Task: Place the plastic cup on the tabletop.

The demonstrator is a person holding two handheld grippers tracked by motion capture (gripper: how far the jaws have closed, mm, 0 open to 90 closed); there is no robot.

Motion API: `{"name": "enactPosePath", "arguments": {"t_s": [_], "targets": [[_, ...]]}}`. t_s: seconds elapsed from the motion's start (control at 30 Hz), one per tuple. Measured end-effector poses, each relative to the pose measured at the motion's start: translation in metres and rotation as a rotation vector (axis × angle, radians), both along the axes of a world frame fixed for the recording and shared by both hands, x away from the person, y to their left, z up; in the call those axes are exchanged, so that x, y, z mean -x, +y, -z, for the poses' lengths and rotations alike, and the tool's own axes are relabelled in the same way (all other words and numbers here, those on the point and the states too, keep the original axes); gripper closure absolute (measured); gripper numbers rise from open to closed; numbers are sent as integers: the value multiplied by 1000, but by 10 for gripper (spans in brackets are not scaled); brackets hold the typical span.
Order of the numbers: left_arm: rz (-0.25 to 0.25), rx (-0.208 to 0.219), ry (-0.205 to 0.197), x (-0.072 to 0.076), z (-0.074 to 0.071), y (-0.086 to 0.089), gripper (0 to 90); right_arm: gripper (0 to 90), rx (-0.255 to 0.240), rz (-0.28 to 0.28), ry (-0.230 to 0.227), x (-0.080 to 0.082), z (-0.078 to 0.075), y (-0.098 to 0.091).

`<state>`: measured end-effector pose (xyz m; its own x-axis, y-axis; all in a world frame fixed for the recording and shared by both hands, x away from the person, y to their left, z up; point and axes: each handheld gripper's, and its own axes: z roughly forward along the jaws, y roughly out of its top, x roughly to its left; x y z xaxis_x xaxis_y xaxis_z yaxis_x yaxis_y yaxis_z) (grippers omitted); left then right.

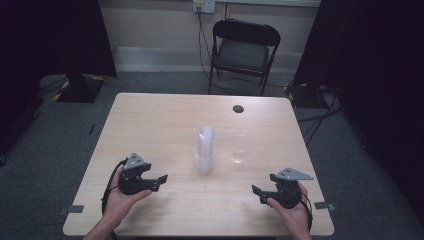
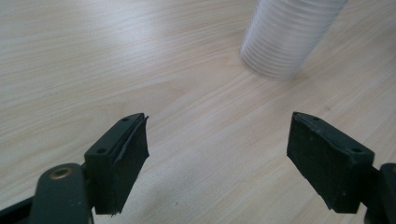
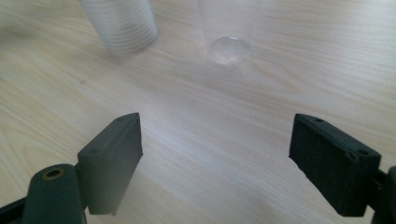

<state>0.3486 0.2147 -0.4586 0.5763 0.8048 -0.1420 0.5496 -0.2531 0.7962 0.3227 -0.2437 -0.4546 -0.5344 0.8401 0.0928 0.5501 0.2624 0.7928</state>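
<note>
A stack of clear plastic cups stands upside down at the middle of the wooden table. A single clear cup stands upright just right of it. My left gripper is held low at the table's near left, open and empty, pointing toward the stack. My right gripper is at the near right, also open with nothing between its jaws; the single cup and the stack lie ahead of it.
A small dark round spot sits near the table's far edge. A black folding chair stands beyond the table. Black curtains flank both sides, with cables on the floor.
</note>
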Motion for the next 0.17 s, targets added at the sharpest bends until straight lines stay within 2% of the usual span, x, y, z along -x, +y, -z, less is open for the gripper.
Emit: {"name": "enactPosePath", "arguments": {"t_s": [0.17], "targets": [[9, 3, 1, 2, 1, 0, 189, 161, -10, 36, 19, 1, 7, -7]]}}
